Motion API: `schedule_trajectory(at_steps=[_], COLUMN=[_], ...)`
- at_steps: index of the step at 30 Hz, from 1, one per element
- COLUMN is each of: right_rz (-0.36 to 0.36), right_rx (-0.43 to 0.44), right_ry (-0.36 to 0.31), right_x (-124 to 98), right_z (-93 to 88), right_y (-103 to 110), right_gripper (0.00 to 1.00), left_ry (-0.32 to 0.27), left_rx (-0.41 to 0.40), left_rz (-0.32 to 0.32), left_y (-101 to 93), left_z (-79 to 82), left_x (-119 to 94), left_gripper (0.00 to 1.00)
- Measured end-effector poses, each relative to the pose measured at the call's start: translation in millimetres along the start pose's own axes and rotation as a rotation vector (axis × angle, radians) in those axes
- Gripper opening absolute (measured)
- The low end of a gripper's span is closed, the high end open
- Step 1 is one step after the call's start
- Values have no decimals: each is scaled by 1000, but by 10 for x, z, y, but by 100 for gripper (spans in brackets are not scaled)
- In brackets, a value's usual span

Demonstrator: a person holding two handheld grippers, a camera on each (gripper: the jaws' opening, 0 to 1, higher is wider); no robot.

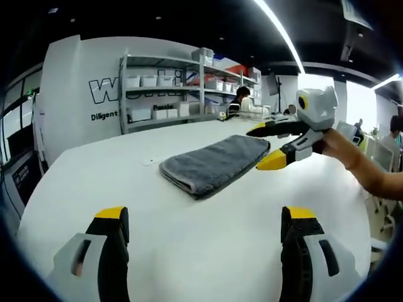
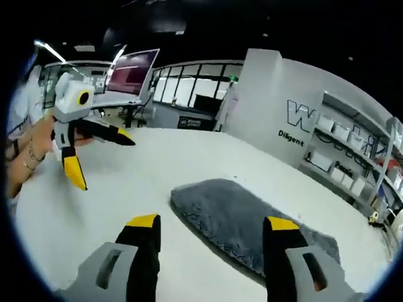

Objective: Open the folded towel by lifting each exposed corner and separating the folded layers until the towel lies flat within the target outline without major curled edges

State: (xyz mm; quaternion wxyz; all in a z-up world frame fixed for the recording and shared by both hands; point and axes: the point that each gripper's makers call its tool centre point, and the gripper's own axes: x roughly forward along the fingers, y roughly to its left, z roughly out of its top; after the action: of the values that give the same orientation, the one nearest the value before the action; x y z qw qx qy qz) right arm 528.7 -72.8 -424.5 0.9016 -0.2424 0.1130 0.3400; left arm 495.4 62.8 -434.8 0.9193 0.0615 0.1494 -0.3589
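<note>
Both grippers agape above towel.

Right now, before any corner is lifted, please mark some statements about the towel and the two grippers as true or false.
1. The grey towel lies folded on the white table. True.
2. The right gripper is shut on a towel corner. False: its jaws are spread and hold nothing.
3. The left gripper is open, short of the towel. True.
4. The towel lies fully spread in a single layer. False: stacked layers show at its near edge.
5. Shelves stand beyond the table. True.
</note>
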Motion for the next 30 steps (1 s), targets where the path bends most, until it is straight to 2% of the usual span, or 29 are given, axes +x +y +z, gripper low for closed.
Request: schedule_trajectory(at_steps=[2, 4, 8, 9, 11, 13, 16, 19, 21, 23, 25, 26, 28, 30], right_rz=[12, 24, 66, 73, 72, 92, 105, 95, 60, 17, -15, -7, 3, -2], right_rx=[-44, -88, -107, -124, -137, -110, -100, -102, -94, -69, -100, -93, 16, 20], right_ry=[20, 39, 54, 83, 96, 125, 125, 149, 134, 161, 148, 133, 99, 90], right_x=[125, 251, 519, 598, 696, 781, 886, 942, 959, 961, 951, 933, 916, 859], right_z=[24, 47, 75, 36, 17, -41, -43, -49, -29, -93, -94, -81, -34, -12], right_y=[61, 122, 253, 281, 310, 393, 486, 564, 568, 542, 493, 491, 518, 451], right_gripper=[39, 38, 27, 27, 27, 27, 26, 24, 22, 18, 9, 7, 4, 2], left_ry=[-6, -11, -12, -12, -11, -14, -35, -44, -43, -43, -53, -55, -57, -53], left_rx=[-4, -9, -15, -16, -18, -12, -14, -23, -22, -20, -14, -14, -17, -16], left_rz=[-1, -1, -9, -9, -8, -10, -15, -16, -16, -17, -24, -27, -27, -27], left_y=[3, 7, 5, 5, -3, -12, -28, -25, -26, -54, -70, -76, -91, -110], left_z=[13, 27, 30, 30, 26, 39, 74, 78, 73, 58, 74, 76, 68, 51], left_x=[-3, -6, -3, -2, -10, -14, -35, -38, -41, -61, -67, -68, -78, -87], left_gripper=[99, 99, 99, 99, 99, 99, 99, 99, 99, 99, 99, 99, 99, 99])
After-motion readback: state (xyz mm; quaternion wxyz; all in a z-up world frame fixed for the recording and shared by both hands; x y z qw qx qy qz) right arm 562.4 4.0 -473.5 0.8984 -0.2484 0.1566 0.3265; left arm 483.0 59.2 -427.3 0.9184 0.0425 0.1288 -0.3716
